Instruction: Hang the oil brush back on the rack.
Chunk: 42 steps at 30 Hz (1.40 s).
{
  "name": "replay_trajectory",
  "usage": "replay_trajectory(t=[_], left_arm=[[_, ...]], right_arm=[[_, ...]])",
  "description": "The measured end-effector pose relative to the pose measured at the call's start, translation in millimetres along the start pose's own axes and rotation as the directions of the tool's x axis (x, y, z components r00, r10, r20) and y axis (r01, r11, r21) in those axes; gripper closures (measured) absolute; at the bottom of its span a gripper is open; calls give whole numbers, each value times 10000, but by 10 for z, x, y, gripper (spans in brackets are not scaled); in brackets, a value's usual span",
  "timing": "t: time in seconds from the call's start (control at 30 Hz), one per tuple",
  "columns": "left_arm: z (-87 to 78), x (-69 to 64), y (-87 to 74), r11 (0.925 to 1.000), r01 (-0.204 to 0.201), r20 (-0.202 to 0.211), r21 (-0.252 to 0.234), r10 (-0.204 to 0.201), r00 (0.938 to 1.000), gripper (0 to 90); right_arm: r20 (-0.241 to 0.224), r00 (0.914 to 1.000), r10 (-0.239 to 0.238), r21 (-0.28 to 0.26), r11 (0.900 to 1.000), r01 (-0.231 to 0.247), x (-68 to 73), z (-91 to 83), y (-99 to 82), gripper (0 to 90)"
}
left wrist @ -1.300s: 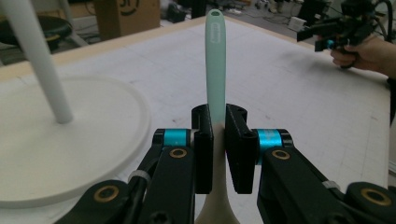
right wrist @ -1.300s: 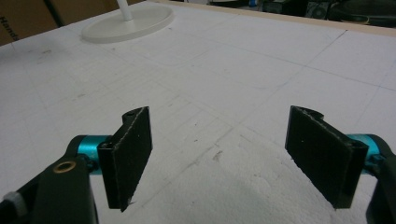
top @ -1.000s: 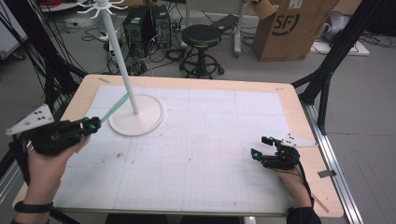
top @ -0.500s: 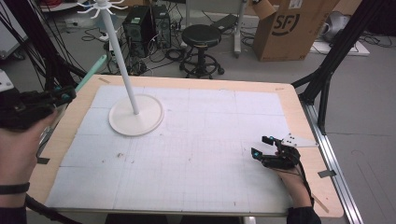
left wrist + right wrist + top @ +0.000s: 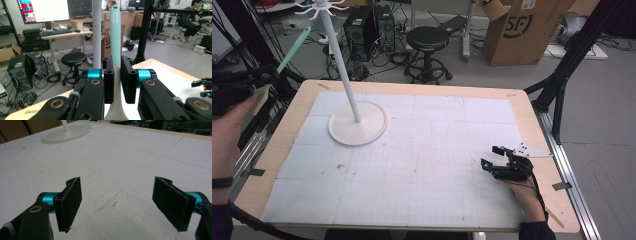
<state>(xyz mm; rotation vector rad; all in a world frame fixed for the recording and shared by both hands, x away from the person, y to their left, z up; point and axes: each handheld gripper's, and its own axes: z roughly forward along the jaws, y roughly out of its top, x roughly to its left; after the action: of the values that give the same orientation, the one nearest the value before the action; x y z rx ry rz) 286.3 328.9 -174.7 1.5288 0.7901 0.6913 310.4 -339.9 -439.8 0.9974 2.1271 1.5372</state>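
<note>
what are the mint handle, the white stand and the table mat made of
Handle: looks like matte silicone or soft plastic, smooth with a rounded tip and moulded lettering. Stand: probably painted metal or plastic, with an even white satin surface. Mat: seems foam board or paper, dull white, printed with a grid, scuffed and marked.

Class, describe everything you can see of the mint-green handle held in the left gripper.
The handle is a slim, matte mint-green bar, plastic or silicone by its look, with a rounded tip and faint lettering near it. It widens into a paler neck below. The left gripper clamps it between its black jaws, off the table's left edge, tip pointing up and away.
</note>
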Motion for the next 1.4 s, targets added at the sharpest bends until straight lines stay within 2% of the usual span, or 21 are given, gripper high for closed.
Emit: replay_trajectory(t=[0.33,0.47,0.67,1.17,1.4], left_arm=[[67,8,112,10000,-35,-190,-87,33,9998,820],[87,36,104,10000,47,-290,-65,-49,9996,820],[101,39,103,9999,110,-199,-131,-112,9997,820],[167,30,60,10000,-9,-233,-39,8,9997,820],[221,44,50,9999,-39,-475,96,43,9989,819]], right_arm=[[-32,10000,5,-30,10000,-6,-3,-1,1,233],[-43,10000,14,-19,10000,-14,-2,0,0,233],[-44,10000,34,2,10000,-34,-3,1,-1,233],[-59,10000,23,-26,10000,-24,-6,1,-1,233],[-71,10000,40,-3,10000,-40,-5,2,-3,234]])
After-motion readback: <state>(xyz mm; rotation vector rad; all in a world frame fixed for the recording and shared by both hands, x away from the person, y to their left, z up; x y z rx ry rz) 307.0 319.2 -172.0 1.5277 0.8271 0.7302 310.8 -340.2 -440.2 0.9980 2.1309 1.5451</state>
